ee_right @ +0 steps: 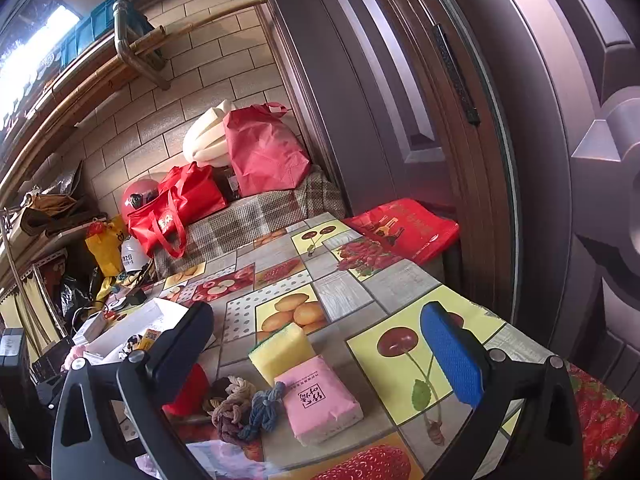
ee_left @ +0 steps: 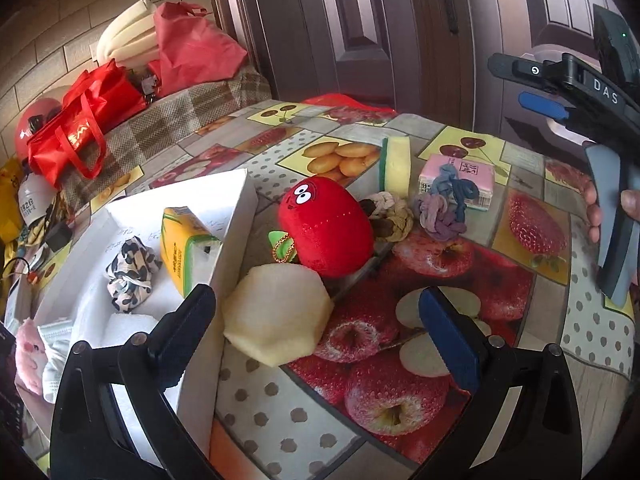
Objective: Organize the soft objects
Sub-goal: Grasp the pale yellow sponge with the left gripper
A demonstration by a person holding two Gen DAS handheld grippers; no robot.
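Note:
My left gripper [ee_left: 316,320] is open and empty, its jaws either side of a cream foam polygon [ee_left: 278,314] beside a red plush toy [ee_left: 326,228]. A white box [ee_left: 224,200] at left holds a yellow tissue pack [ee_left: 186,248], a patterned cloth [ee_left: 130,274], a white mask and a pink plush [ee_left: 30,356]. Behind lie a brown rope knot [ee_left: 390,218], a blue-purple rope knot [ee_left: 444,204], a yellow sponge [ee_left: 396,166] and a pink tissue pack [ee_left: 460,178]. My right gripper [ee_right: 320,356] is open and empty above the pink pack [ee_right: 320,400], the sponge [ee_right: 282,352] and the knots [ee_right: 248,408].
The table wears a fruit-print cloth [ee_left: 520,320]. Red bags [ee_left: 80,128] and white foam [ee_left: 128,40] sit on a plaid bench behind. A dark door [ee_right: 520,120] stands close at right. A red bag [ee_right: 404,228] lies at the table's far edge.

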